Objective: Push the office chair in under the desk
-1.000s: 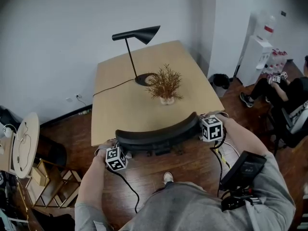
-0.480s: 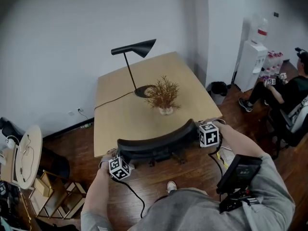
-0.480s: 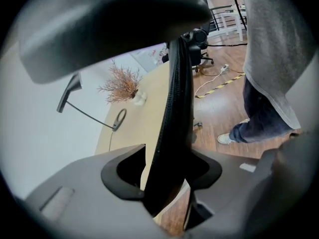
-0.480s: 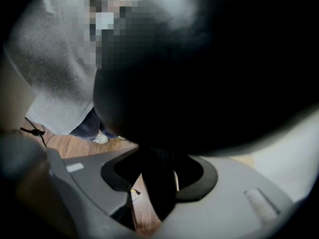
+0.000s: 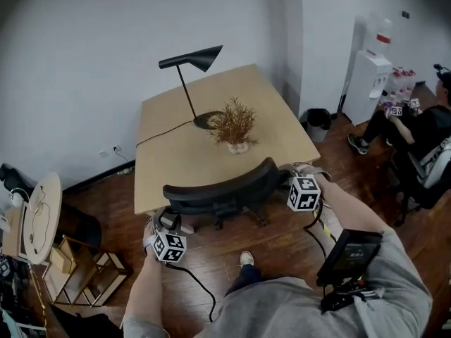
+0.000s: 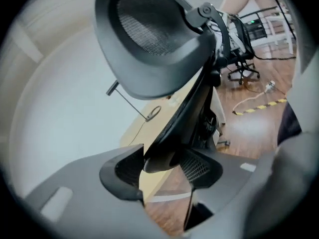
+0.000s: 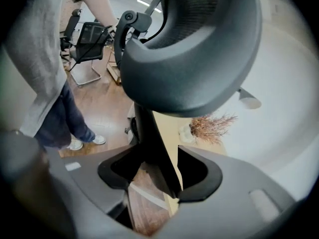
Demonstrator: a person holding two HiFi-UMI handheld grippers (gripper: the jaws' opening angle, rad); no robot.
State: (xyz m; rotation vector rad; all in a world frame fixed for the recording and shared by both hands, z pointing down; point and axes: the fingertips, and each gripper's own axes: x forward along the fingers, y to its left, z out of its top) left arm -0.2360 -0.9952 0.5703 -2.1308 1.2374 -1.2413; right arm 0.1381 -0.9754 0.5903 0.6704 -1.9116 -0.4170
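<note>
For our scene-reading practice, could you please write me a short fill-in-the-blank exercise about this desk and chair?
1. Beside the dried plant on the desk stands a black ___.
2. The office chair is coloured ___.
3. In the head view, the cord leaves the desk over its ___ edge.
Missing words: lamp; black; left.

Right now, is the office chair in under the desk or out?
In: the office chair's backrest sits at the desk's near edge, no seat showing.
</note>
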